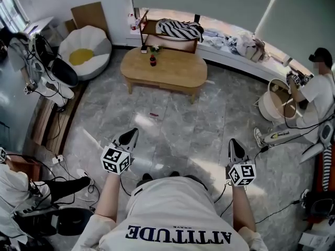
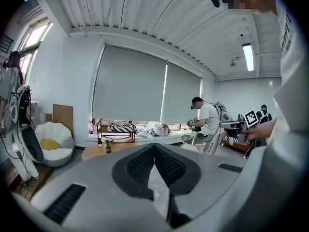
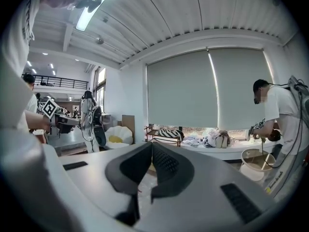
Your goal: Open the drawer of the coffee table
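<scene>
Wooden coffee table (image 1: 164, 68) stands well ahead, drawer untouched; left gripper (image 1: 127, 138) and right gripper (image 1: 236, 149) both closed and empty — approach not yet made.

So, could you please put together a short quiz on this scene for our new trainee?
1. True or false: the left gripper is shut and empty.
2. What stands on the coffee table? A) a laptop B) a bottle C) a bowl
3. Is the right gripper touching the coffee table?
Key: 1 true; 2 B; 3 no, it is well short of the table.
</scene>
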The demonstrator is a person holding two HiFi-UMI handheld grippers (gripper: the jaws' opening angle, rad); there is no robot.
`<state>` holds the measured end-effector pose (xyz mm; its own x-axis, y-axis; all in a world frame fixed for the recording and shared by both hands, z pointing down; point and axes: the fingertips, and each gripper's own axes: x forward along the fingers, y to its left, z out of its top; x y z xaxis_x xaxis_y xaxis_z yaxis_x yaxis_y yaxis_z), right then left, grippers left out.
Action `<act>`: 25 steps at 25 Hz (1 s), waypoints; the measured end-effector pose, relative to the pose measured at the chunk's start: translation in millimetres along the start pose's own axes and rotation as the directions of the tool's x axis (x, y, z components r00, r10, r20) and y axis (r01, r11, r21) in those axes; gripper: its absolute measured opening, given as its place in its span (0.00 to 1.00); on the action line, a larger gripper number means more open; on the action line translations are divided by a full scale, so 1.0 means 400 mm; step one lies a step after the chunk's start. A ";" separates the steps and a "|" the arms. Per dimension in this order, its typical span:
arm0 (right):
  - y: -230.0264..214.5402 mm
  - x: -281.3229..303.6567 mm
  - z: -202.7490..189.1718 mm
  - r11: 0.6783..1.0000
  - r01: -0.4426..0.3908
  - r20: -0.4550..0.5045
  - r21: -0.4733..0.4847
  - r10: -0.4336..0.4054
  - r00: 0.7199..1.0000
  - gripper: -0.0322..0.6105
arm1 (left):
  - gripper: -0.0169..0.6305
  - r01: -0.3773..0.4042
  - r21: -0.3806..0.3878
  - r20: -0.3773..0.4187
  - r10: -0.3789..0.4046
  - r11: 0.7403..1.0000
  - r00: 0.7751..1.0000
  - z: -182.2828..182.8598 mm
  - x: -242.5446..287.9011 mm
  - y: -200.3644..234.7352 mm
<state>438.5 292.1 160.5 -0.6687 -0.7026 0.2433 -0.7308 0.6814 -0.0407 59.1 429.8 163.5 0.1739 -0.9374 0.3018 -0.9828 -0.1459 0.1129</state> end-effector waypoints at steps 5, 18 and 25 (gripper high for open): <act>-0.049 0.003 -0.002 0.999 -0.032 0.008 -0.017 0.032 0.999 0.08 | 0.06 -0.027 -0.014 0.019 0.028 1.000 0.999 0.009 0.030 -0.046; -0.115 0.047 -0.044 0.997 -0.083 -0.001 -0.003 0.083 0.997 0.08 | 0.06 -0.098 -0.037 0.000 0.098 0.995 0.995 -0.020 0.080 -0.081; -0.115 0.094 -0.046 0.996 -0.091 -0.013 -0.001 0.091 0.996 0.08 | 0.06 -0.111 -0.044 -0.013 0.110 0.993 0.994 -0.024 0.100 -0.049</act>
<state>449.4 238.0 189.5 -0.7307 -0.6350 0.2509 -0.6667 0.7428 -0.0618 86.0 398.2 182.5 0.0651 -0.9434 0.3251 -0.9924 -0.0271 0.1202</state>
